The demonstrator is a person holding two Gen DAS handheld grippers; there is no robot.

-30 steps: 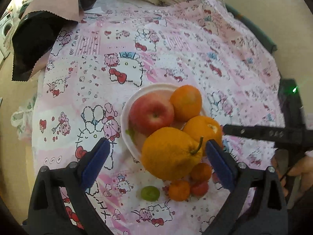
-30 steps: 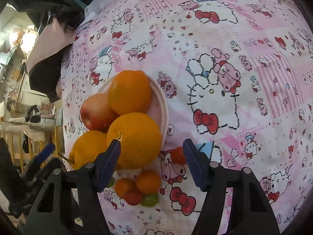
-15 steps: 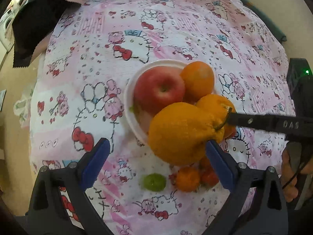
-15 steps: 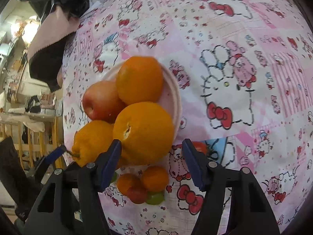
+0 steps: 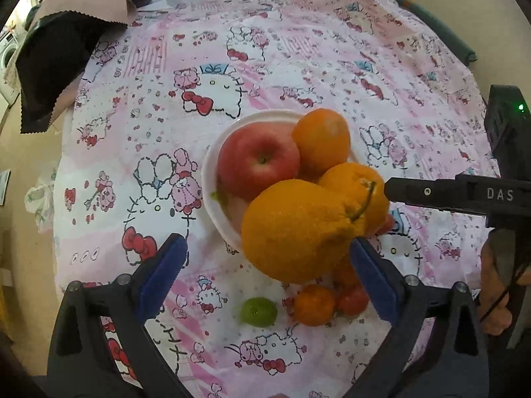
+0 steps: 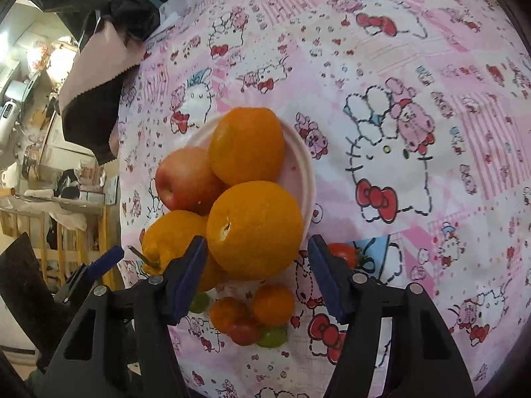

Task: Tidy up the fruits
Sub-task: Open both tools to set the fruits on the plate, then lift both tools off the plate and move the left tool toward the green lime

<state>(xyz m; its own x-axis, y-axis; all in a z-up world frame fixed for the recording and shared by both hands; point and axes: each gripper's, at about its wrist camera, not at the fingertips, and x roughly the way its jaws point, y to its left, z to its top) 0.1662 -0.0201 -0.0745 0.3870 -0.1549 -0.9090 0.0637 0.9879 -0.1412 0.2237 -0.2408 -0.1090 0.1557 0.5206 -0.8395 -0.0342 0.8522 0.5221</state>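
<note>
pink tablecloth [image 5: 298, 53] under heaped plate [image 5: 207, 179]

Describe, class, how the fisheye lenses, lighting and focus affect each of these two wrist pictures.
Left wrist: dark vignette at the corners, tablecloth bulges outward, soft even light, the stemmed citrus looms large. Right wrist: same bulging, blown-out glare in the room at upper left, round orange sharp, cloth edges slightly soft.

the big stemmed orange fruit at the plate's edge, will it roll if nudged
Probably: the stemmed fruit looks round and overhangs the plate rim. Its bumpy skin likely grips well. It may drop toward the small fruits below.
</note>
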